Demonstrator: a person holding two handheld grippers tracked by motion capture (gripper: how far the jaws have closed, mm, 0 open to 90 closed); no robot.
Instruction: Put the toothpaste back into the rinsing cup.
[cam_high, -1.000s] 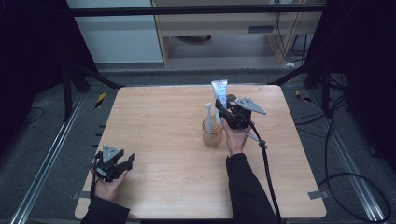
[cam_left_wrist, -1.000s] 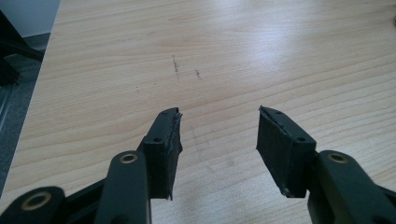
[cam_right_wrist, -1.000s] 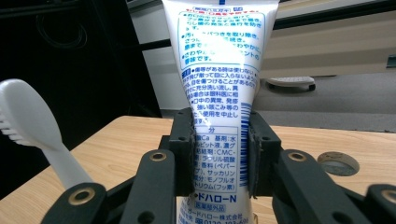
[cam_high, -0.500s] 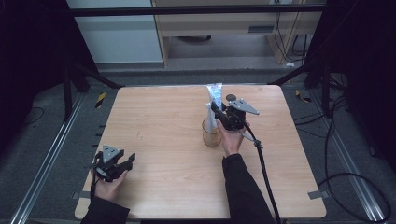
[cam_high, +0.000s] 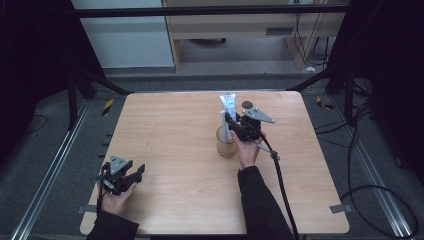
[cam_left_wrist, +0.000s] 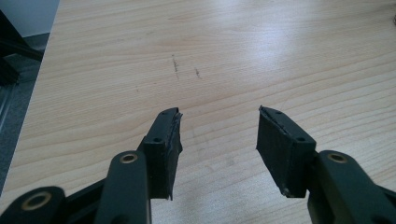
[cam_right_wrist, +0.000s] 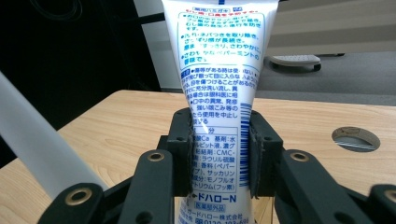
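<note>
1. We held the right gripper (cam_high: 231, 122) above the middle of the wooden surface (cam_high: 180, 125), its fingers (cam_right_wrist: 182, 154) pinching a white toothpaste tube (cam_right_wrist: 217, 93) printed in blue.

2. The grip sat low on the tube's body, one pad on each flat side. We judged this the sensible place, since the flat sides gave the pads a broad hold and kept the tube upright rather than swinging.

3. In the high view the tube (cam_high: 227, 106) stood directly over a clear glass cup (cam_high: 226, 143), its lower end at or inside the rim. We could not tell whether it touched the bottom.

4. A pale, slim stick (cam_right_wrist: 32, 154) leaned out of the cup beside the tube. It was probably a toothbrush handle, though we could not be sure. Holding the tube vertical seemed meant to let it pass alongside that stick.

5. A dark round hole (cam_right_wrist: 356, 138) in the surface lay just behind the cup, well clear of the work.

6. We rested the left gripper (cam_high: 131, 176) near the front left corner, far from the cup. Its fingers (cam_left_wrist: 164, 149) were spread wide with nothing between them, over bare wood with a few faint scratches, likely parked there to stay out of the way.
</note>
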